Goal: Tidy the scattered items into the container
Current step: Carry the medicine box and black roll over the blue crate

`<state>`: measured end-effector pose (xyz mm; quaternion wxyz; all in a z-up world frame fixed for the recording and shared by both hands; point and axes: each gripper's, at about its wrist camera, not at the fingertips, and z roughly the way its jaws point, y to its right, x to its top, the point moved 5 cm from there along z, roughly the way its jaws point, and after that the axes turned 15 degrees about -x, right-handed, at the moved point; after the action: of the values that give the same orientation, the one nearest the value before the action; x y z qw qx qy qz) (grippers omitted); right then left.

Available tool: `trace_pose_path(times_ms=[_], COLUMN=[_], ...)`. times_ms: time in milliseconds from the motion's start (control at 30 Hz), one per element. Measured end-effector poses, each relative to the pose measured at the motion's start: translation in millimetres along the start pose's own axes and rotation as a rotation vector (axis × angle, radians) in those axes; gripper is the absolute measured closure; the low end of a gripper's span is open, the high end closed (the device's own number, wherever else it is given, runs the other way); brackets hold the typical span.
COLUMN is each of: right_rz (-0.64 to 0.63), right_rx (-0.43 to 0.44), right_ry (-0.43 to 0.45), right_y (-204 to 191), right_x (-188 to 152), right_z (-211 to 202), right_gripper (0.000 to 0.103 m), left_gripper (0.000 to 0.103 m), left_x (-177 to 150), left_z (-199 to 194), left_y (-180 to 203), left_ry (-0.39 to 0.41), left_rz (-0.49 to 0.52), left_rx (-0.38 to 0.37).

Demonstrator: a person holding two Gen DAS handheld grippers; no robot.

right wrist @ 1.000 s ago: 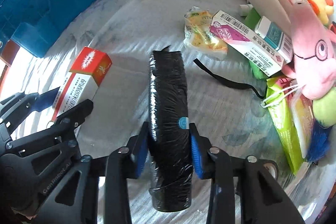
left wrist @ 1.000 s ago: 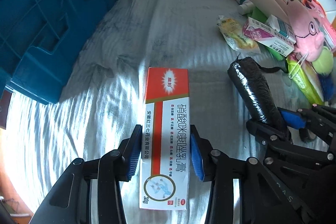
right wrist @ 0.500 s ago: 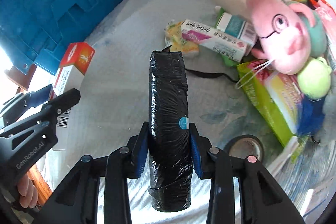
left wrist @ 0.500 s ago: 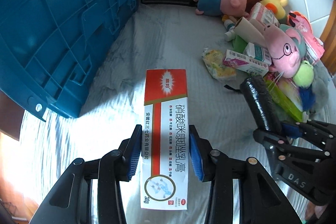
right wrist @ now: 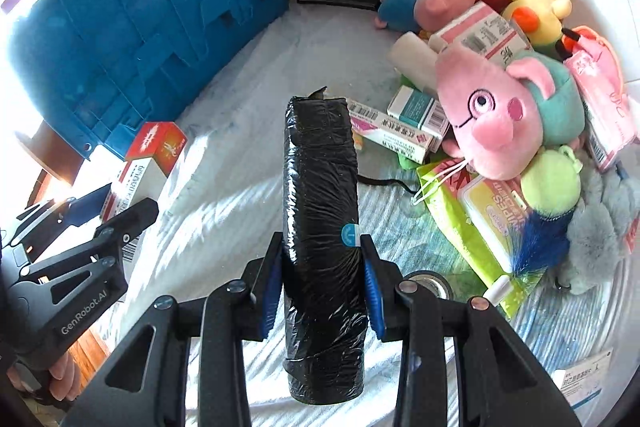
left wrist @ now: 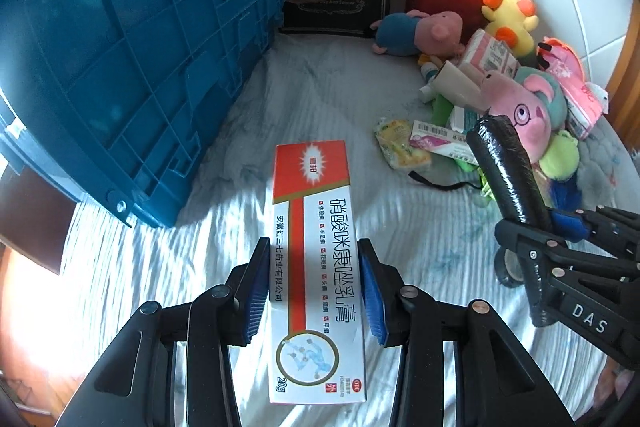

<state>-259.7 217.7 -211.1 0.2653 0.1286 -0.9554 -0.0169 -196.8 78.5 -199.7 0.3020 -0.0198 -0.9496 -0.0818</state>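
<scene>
Left gripper [left wrist: 316, 291]: I'm clamping the box [left wrist: 314, 259], crate [left wrist: 132, 75] up-left (nearer hand).
Right gripper [right wrist: 320, 275]: clamping the black roll [right wrist: 320, 211], lengthwise.

The red-and-white ointment box [left wrist: 316, 267] reads "硝酸咪康唑乳膏", "20g" and "OTC". "DAS" marks the right hand-held gripper [left wrist: 560, 223]; "GenRobot.AI" marks the left hand-held gripper [right wrist: 100, 211]. The green pack [right wrist: 492, 211] shows "WIPES".

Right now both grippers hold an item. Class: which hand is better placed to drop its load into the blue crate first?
Left. The left gripper, shut on the red-and-white box, is nearer the blue crate; the right gripper, holding the black roll, is farther.
</scene>
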Motion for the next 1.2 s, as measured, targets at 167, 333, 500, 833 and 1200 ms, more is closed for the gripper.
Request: trace_pose_path(times_ms=[167,333,500,833,1200], right_rz=[-0.003,-0.019,-0.039,-0.069,-0.056], right_rx=[0.002,0.005,0.013,0.009,0.035], right_ry=[0.065,0.145,0.221,0.414,0.588], right_y=[6.4,10.6,6.8,-32.2,-152.9], right_x=[5.0,20.5,37.9,95.2,178.4], right_z=[-25.9,-56.5,-85.7,-160.2,-224.8], right_gripper=[0.068,0.068,0.068,0.068,0.068], left_gripper=[0.062,0.062,0.062,0.063,0.063], left_x=[18.7,36.9,57.9,115.6,173.3], left_z=[-25.5,-56.2,-96.1,-187.9,-243.0], left_y=[13.6,20.8,18.3,-19.6,-160.9], left_ry=[0.066,0.137,0.222,0.432,0.519], left_rz=[0.017,0.029,0.040,0.063,0.074], left_rx=[0.013,0.036,0.060,0.073,0.131])
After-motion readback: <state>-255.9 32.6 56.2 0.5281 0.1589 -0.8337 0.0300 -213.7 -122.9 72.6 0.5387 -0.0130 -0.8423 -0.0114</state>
